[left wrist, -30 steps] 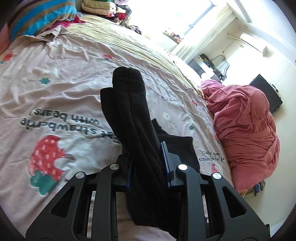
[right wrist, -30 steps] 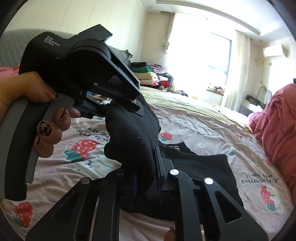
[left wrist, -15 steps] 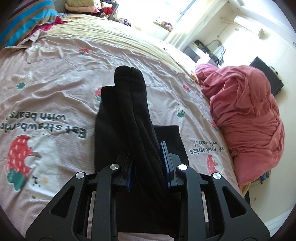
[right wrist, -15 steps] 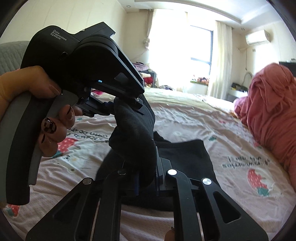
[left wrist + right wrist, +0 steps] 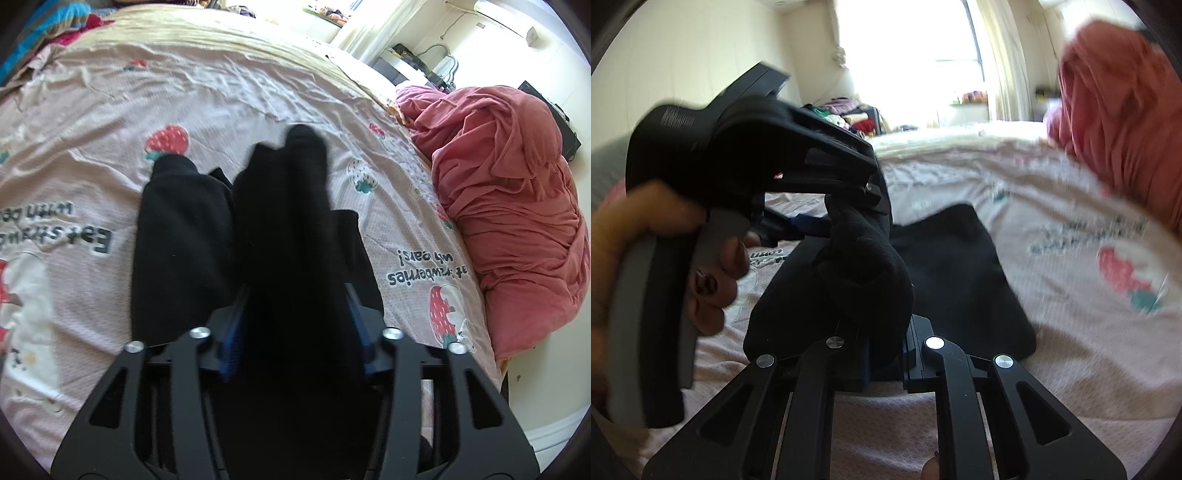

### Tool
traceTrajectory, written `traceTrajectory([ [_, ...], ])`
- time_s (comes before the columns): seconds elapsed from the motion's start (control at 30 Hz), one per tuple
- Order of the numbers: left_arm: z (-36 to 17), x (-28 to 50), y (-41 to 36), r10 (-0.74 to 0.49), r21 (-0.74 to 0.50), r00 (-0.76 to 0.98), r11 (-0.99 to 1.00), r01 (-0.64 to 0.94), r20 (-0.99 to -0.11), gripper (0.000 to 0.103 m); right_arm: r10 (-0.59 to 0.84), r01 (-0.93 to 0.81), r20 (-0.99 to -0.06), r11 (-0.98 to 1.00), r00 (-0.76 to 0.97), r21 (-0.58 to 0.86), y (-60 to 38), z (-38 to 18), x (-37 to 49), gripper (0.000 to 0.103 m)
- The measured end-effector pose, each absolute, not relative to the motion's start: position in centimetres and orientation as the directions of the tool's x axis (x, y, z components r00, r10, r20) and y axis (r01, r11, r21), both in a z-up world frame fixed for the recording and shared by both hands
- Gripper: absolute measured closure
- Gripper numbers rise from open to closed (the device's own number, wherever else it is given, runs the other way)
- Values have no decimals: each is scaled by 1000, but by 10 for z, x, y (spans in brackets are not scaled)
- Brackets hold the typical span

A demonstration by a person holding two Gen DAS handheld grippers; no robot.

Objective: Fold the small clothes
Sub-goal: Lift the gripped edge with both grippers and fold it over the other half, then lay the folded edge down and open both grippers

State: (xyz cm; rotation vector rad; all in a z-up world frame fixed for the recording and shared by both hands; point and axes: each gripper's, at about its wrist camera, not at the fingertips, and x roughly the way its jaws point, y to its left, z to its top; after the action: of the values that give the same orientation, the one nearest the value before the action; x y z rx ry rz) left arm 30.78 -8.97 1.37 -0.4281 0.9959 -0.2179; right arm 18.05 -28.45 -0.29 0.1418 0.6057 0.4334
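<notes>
The soft black knit garment [image 5: 284, 236] lies on the pink strawberry-print bedsheet [image 5: 258, 92], its folded edge raised. The left claw [image 5: 295, 332] is opening around it; the right claw [image 5: 884, 354] pinches it at 6 o'clock. Light, limp, non-slippery: grip doubled edges.

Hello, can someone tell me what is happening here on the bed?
A person is folding a black garment on a bed sheet printed with strawberries, holding a tool in each hand. The left tool is opening, with a bunch of the cloth between its jaws. The right tool is shut on another bunch of the cloth. A pink blanket is heaped at the bed's edge.
</notes>
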Motion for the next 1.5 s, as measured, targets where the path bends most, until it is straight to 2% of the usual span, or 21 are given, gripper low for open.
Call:
traceTrajectory([
  [0.03, 6, 312, -90, -382, -460, 523, 888, -21, -762, 39, 448, -341, -531, 894, 720, 291, -289, -6, 185, 92],
  [0.07, 1, 313, -89, -400, -482, 519, 876, -26, -755, 35, 463, -331, -539, 885, 704, 328, -294, -9, 189, 92],
  [0.2, -1, 308, -82, -480, -572, 555, 820, 10, -679, 26, 526, -267, -565, 837, 636, 478, -314, -29, 204, 85],
  [0.3, 4, 300, -68, -505, -611, 586, 792, 21, -634, 26, 577, -200, -569, 783, 586, 589, -329, -46, 214, 82],
  [0.33, 6, 295, -60, -488, -599, 601, 801, 18, -634, 26, 596, -183, -564, 763, 572, 621, -333, -51, 216, 81],
  [0.47, 12, 276, -42, -397, -511, 638, 860, 6, -660, 26, 668, -162, -530, 688, 522, 708, -342, -54, 223, 66],
  [0.53, 12, 263, -39, -298, -399, 651, 917, -8, -698, 26, 687, -167, -527, 674, 500, 719, -343, -49, 228, 55],
  [0.6, 7, 255, -36, -268, -357, 653, 934, -3, -708, 26, 711, -172, -515, 651, 480, 739, -344, -41, 236, 38],
  [0.73, -8, 244, -40, -236, -286, 636, 958, 24, -735, 26, 727, -157, -525, 639, 442, 753, -343, -31, 261, 35],
  [0.87, -13, 241, -45, -227, -262, 641, 964, 42, -733, 26, 717, -158, -563, 664, 411, 731, -334, -29, 294, 37],
  [0.93, -11, 241, -47, -231, -259, 643, 964, 52, -730, 26, 715, -167, -577, 673, 394, 721, -333, -30, 307, 50],
  [0.97, -11, 240, -48, -231, -257, 642, 965, 54, -731, 26, 713, -180, -591, 682, 377, 709, -329, -33, 313, 69],
  [1.0, -11, 240, -49, -232, -255, 642, 965, 58, -730, 26, 707, -196, -609, 696, 361, 691, -327, -33, 318, 80],
  [1.07, -8, 240, -51, -239, -254, 644, 965, 72, -726, 26, 674, -277, -643, 737, 363, 616, -318, -23, 317, 84],
  [1.17, -6, 241, -59, -248, -244, 641, 965, 98, -726, 26, 639, -396, -636, 768, 432, 503, -314, 2, 306, 84],
  [1.3, -10, 241, -68, -273, -254, 616, 960, 119, -739, 26, 533, -415, -683, 839, 500, 351, -315, 2, 310, 84],
  [1.4, -14, 240, -74, -271, -242, 607, 961, 131, -747, 26, 511, -366, -723, 855, 466, 368, -322, -24, 316, 83],
  [1.5, -16, 239, -75, -273, -244, 602, 961, 131, -750, 26, 525, -332, -704, 850, 478, 409, -330, -34, 314, 78],
])
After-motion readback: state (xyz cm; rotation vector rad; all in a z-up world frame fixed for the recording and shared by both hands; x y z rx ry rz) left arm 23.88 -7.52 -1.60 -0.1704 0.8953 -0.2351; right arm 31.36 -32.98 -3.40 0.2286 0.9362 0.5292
